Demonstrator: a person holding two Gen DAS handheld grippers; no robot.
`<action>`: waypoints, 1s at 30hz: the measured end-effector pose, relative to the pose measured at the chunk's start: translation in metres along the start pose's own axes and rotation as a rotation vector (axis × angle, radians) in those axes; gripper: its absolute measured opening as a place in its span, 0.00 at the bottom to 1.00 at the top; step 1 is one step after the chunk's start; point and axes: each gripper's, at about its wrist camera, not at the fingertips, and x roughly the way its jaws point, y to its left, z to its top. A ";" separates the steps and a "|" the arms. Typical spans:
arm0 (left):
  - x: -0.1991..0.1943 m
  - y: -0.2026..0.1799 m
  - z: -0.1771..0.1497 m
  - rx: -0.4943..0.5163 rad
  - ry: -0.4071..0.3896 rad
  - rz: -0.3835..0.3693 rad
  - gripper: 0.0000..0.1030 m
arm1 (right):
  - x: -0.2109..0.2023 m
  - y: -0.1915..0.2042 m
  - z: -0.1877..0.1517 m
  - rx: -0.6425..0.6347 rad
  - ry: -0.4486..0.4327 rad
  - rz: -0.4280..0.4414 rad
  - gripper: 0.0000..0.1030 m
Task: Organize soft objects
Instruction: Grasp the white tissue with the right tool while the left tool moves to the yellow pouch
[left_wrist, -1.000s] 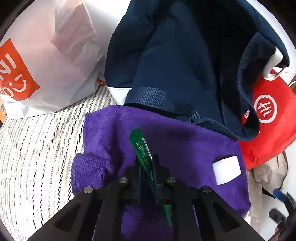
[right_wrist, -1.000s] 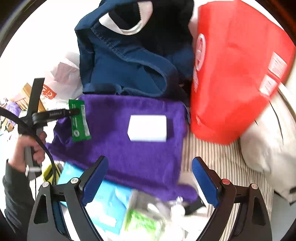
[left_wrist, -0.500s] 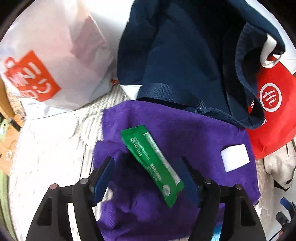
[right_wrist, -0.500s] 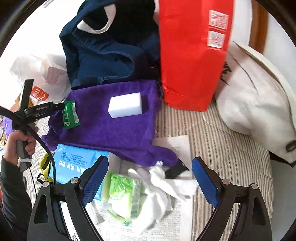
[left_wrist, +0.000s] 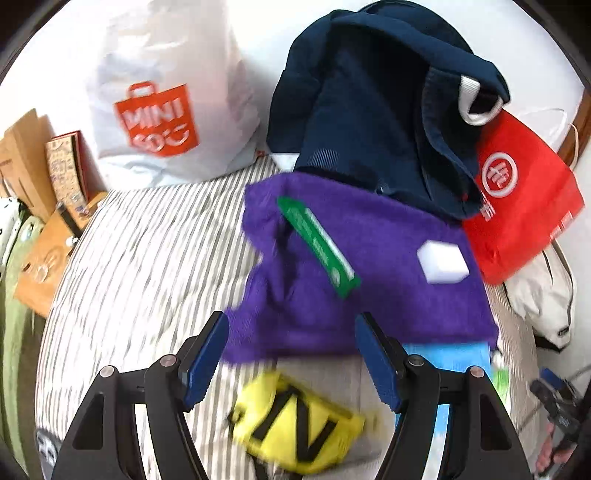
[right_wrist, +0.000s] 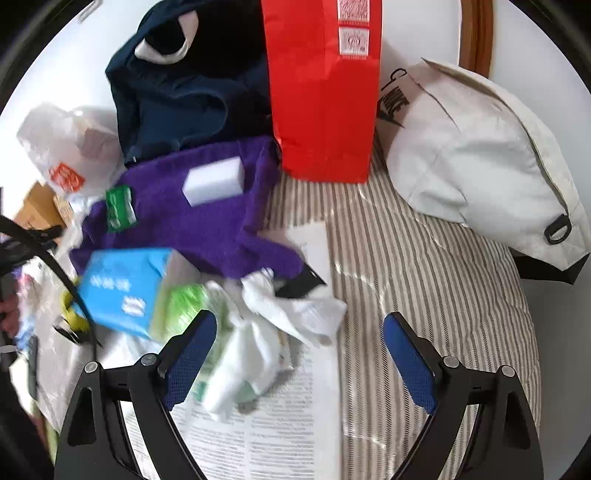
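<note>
My left claw (left_wrist: 290, 354) gaped empty; the green packet (left_wrist: 318, 246) lay just beyond on the purple towel (left_wrist: 388, 280), long axis slanting far-left to near-right.

A bedroom in a home: a striped quilt (right_wrist: 424, 266) covers the bed. Shopping bags, one white (left_wrist: 162, 103) and one red (right_wrist: 325, 92), lean against the white wall.

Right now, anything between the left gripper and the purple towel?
Nothing visible. The left gripper is open with the purple towel's near edge just ahead between its fingers. The green packet and white sponge block lie on top of the towel, so they would ride along.
</note>
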 end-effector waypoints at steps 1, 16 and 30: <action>-0.004 0.002 -0.007 0.000 0.004 0.001 0.67 | 0.004 -0.001 -0.003 -0.015 -0.001 -0.008 0.88; -0.018 0.023 -0.078 -0.087 0.081 0.016 0.67 | 0.074 0.017 0.016 -0.132 0.033 0.042 0.70; -0.007 0.018 -0.088 -0.051 0.087 0.002 0.67 | 0.046 -0.007 0.011 -0.042 0.030 0.069 0.22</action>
